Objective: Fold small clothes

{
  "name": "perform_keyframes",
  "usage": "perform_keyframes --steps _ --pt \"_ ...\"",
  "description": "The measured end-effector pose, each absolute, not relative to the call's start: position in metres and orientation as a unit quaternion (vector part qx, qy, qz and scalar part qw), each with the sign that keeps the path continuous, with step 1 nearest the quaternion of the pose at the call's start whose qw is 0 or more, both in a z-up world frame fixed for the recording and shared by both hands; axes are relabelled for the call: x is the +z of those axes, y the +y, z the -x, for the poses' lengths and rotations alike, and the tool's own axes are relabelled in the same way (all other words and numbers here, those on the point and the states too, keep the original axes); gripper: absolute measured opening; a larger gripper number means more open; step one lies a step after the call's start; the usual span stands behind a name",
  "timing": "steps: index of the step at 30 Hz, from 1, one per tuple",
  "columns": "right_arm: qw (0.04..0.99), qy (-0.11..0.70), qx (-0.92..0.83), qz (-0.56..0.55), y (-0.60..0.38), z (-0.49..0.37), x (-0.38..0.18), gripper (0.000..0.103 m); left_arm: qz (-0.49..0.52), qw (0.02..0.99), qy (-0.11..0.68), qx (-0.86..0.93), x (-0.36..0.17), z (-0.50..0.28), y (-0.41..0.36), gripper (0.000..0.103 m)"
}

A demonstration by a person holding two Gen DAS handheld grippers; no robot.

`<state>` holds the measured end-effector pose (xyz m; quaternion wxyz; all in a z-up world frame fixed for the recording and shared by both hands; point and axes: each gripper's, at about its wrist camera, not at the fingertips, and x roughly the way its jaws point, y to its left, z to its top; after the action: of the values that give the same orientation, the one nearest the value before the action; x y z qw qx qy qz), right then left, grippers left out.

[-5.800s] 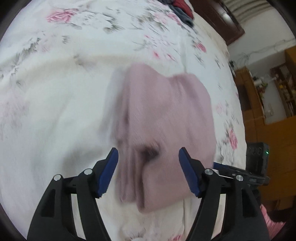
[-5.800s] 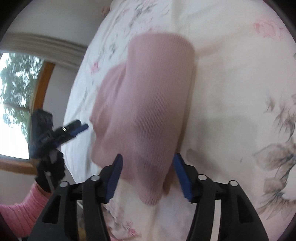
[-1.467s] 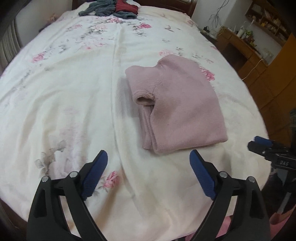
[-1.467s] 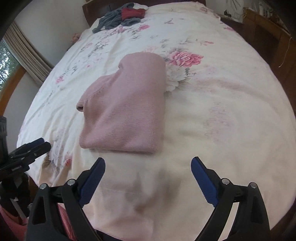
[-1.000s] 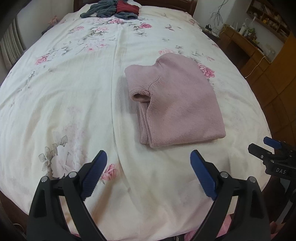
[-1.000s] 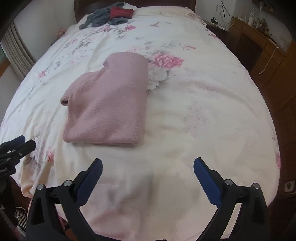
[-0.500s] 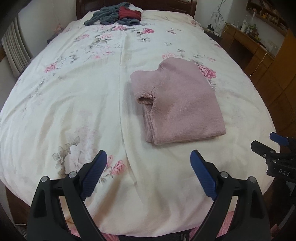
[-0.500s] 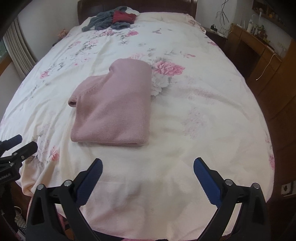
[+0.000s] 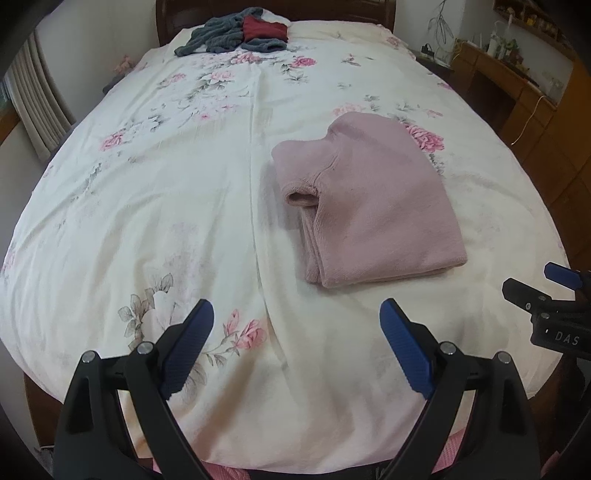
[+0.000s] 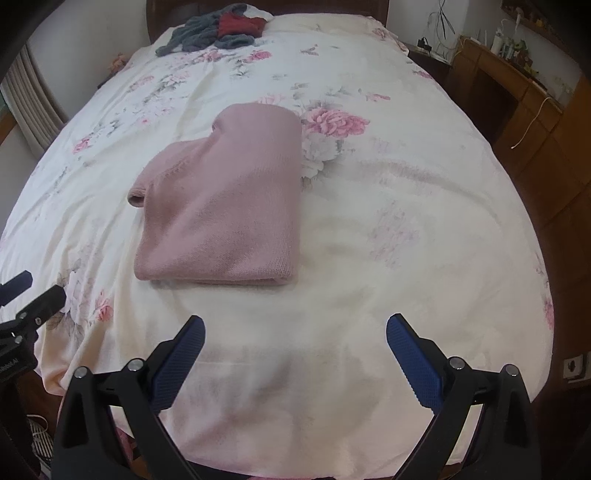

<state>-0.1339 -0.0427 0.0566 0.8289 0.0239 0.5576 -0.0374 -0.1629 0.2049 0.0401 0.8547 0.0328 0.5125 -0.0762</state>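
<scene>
1. Lying folded on the bedsheet (image 9: pixel 177 192), the pink sweater (image 9: pixel 373 199) sits flat in a neat rectangle, one cuff poking out at its left edge.
2. We hold our left gripper (image 9: pixel 295 325) near the foot of the bed, jaws spread wide and empty, well apart from the sweater.
3. Our right gripper (image 10: pixel 295 339) hangs likewise, jaws released, gripping nothing.
4. A heap of grey and red clothes (image 9: pixel 236 35) rests by the headboard (image 10: pixel 266 5).
5. A wooden desk (image 10: pixel 513 96) stands to the right.

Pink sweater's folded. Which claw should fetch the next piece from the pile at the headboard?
Left, marginally: the clothes pile lies left of centre. Both the left claw and right claw are open, empty.
</scene>
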Motion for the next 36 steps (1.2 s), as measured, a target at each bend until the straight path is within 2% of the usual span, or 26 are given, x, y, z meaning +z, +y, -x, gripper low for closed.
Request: perform_keyframes --steps 36 --pt "0.827 0.560 -0.040 -0.034 -0.041 0.133 0.050 0.099 -0.040 0.850 0.521 -0.067 0.025 0.159 0.205 0.091"
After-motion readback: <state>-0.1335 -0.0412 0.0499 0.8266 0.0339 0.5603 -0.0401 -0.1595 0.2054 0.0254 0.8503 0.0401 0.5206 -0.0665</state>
